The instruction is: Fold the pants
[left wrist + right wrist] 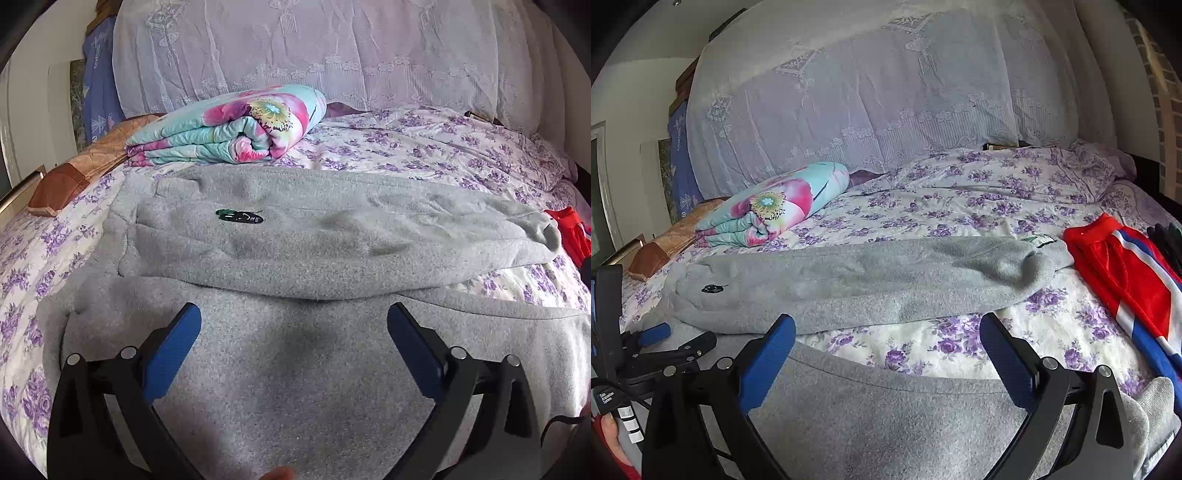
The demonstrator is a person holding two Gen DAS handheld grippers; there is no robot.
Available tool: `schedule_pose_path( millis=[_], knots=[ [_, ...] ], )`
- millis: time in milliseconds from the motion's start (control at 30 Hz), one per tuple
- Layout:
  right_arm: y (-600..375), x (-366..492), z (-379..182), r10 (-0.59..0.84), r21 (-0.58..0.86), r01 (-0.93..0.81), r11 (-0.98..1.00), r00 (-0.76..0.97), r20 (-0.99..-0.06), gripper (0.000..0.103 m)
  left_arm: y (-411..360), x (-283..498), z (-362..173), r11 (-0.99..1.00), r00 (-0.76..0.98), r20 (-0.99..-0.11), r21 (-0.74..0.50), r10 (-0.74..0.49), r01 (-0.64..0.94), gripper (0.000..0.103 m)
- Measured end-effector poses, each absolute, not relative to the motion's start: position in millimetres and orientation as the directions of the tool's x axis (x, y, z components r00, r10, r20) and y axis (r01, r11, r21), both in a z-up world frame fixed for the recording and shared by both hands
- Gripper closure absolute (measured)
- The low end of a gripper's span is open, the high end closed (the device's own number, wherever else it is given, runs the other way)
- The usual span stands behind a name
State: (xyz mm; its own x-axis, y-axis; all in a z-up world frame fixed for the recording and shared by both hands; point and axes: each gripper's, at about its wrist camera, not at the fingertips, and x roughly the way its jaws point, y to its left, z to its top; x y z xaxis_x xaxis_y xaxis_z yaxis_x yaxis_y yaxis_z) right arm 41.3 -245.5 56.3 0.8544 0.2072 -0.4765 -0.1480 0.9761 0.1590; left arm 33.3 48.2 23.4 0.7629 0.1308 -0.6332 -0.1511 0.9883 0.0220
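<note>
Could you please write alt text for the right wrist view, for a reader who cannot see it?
Grey pants lie spread across a purple-flowered bedsheet, with the open right tongs empty above the near leg. A red and blue garment lies to the right, and a folded floral blanket sits behind.

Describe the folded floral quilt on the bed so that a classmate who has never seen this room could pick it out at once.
Start at the bed with the purple-flowered sheet, and look to its far left side, just in front of the lace-covered headboard. The folded quilt lies there beyond the grey pants. Its turquoise cloth with big pink flowers sets it apart from the plain grey pants and the red garment.
</note>
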Motion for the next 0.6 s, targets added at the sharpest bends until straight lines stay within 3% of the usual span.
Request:
schedule_pose_path(
  millis=[600],
  knots=[
    [-245.8, 45.8, 51.9, 0.235, 0.198, -0.153, 0.968, 0.827, -0.510, 0.003, 54.3, 33.0, 19.4, 0.986, 0.749, -0.652, -0.016, 0.115, -0.166, 0.005]
  ],
)
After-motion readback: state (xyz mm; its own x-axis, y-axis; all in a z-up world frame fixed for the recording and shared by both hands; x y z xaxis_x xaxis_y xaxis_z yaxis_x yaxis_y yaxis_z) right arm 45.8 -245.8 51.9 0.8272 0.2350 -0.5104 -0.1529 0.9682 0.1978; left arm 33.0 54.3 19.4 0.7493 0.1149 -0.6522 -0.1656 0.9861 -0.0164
